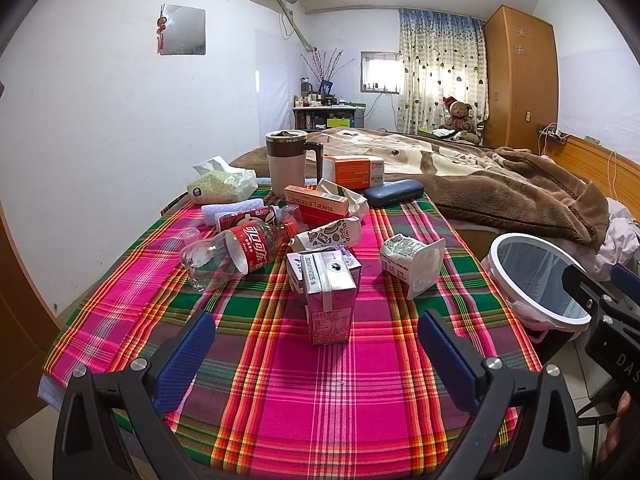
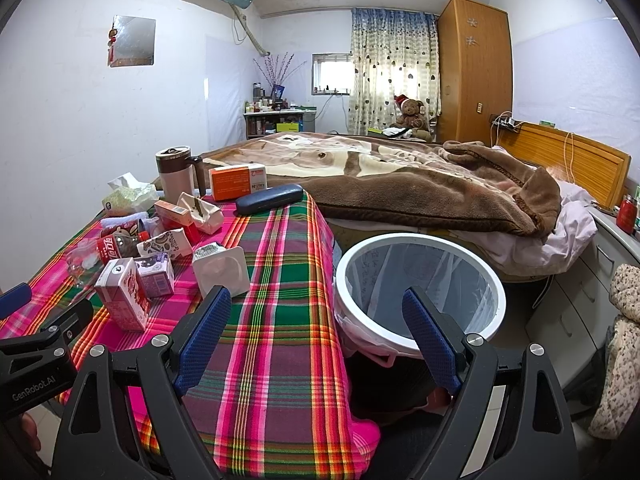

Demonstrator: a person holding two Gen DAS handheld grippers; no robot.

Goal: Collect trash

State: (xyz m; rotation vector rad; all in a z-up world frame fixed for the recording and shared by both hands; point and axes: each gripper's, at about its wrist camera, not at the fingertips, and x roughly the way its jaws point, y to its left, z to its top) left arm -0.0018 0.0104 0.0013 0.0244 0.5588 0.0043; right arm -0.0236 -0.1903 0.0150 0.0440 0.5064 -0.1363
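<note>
Just beyond my wide-spread left fingers (image 1: 316, 344), the upright pink carton (image 1: 330, 300) looks light and crushable, so I'd pinch its flat sides gently.

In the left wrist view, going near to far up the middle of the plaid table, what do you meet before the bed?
Left gripper, open → pink drink carton → patterned crumpled carton → Cilostazol Tablets box → white mug with brown lid
</note>
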